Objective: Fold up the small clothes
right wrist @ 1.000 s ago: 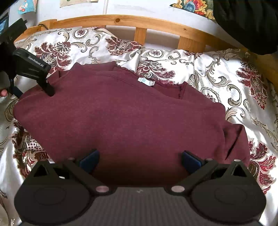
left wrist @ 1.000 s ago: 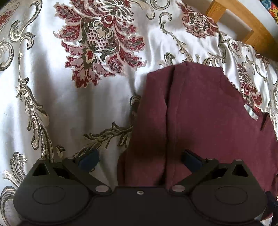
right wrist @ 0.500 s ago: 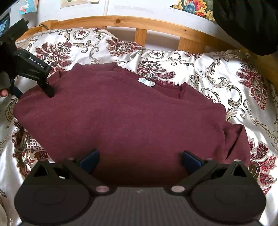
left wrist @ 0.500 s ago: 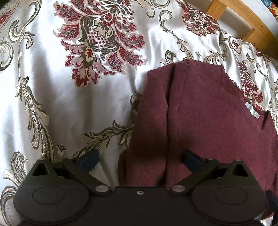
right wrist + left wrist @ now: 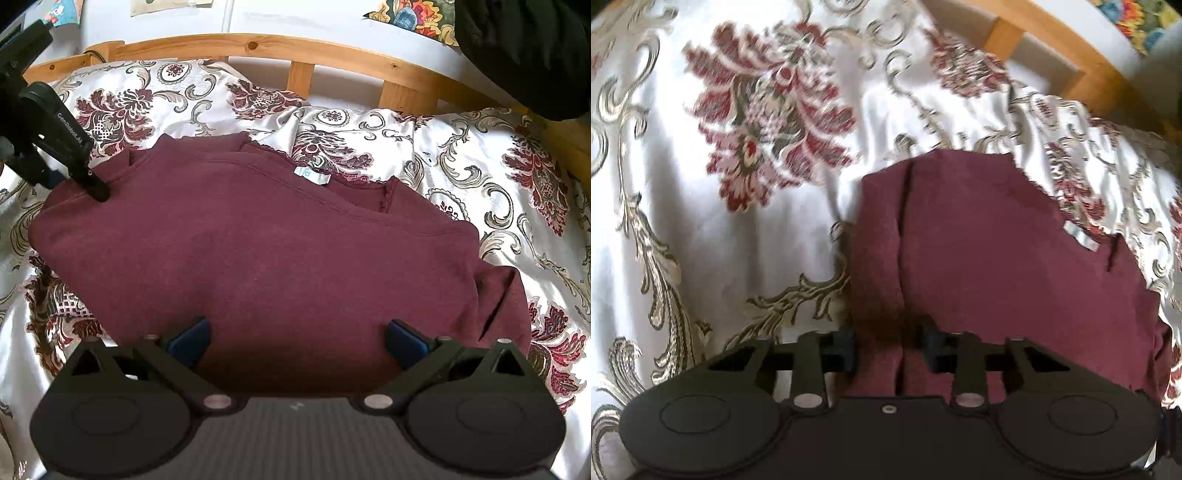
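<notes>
A maroon sweater (image 5: 266, 251) lies spread on the floral bedspread, a white neck label (image 5: 312, 176) near its collar. In the left wrist view the sweater (image 5: 979, 251) fills the right half. My left gripper (image 5: 888, 349) has closed its fingers on a fold at the sweater's left edge. It shows in the right wrist view (image 5: 79, 177) at the sweater's far left corner. My right gripper (image 5: 297, 339) is open, its fingers spread above the sweater's near hem, holding nothing.
The sweater rests on a white satin bedspread (image 5: 498, 173) with red flower patterns. A wooden headboard rail (image 5: 295, 48) runs along the back. A dark garment (image 5: 524, 48) hangs at the upper right.
My left gripper has closed from wide open onto the sweater's left edge. The left view has shifted and blurred. My right gripper has stayed open and still.
</notes>
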The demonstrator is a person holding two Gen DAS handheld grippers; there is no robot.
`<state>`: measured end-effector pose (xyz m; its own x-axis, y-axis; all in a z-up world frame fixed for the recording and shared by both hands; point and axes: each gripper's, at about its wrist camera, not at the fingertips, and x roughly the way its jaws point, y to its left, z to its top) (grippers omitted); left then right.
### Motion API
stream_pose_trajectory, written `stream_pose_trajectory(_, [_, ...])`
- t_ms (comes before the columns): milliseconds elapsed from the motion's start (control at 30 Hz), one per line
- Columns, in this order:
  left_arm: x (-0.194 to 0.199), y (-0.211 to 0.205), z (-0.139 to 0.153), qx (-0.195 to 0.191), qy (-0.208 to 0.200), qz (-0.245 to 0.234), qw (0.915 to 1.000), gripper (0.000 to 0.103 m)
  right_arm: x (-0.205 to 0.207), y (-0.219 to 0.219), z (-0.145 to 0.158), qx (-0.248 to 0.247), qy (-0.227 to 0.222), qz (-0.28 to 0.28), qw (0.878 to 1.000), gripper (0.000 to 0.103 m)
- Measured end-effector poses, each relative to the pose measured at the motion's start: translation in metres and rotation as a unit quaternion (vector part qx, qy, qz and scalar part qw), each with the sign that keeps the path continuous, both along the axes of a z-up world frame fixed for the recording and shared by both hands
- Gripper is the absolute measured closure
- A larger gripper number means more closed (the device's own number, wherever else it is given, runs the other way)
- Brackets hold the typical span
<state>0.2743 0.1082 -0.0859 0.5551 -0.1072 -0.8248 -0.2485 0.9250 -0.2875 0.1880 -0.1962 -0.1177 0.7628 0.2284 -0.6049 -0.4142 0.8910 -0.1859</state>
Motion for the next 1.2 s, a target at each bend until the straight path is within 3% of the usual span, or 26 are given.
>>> stream_pose_trajectory(67, [-0.004,-0.004,0.005,0.007,-0.017,-0.006,0.9998,0.076,0.0,0.0,0.0,-0.002,0.002,0.0,1.0,0.0])
stream_pose_trajectory(233, [-0.015,-0.006,0.024,-0.013,-0.073,-0.014,0.9972,0.08,0.005,-0.001,0.014,-0.023,0.036,0.011,0.999,0.0])
stream_pose_trajectory(433, [-0.021,-0.028,0.049,-0.017,-0.113,-0.026,0.9931,0.081,0.011,-0.018,0.03,0.003,0.077,-0.003,0.997,0.0])
stream_pose_trajectory(700, [-0.026,-0.092,0.082,-0.015,-0.157,-0.083,0.984,0.082,0.011,-0.053,0.068,0.004,0.023,-0.051,0.998,0.0])
stream_pose_trajectory(800, [-0.024,-0.13,0.088,0.005,-0.159,-0.119,0.98,0.082,0.016,-0.076,0.078,0.029,0.018,-0.08,0.996,0.0])
stream_pose_trajectory(967, [-0.017,-0.19,0.074,0.044,-0.145,-0.173,0.9731,0.082,0.025,-0.116,0.089,0.074,0.017,-0.13,0.989,0.0])
stream_pose_trajectory(1200, [-0.014,-0.224,0.044,0.045,-0.111,-0.204,0.9716,0.084,0.037,-0.157,0.09,0.134,0.024,-0.177,0.975,0.0])
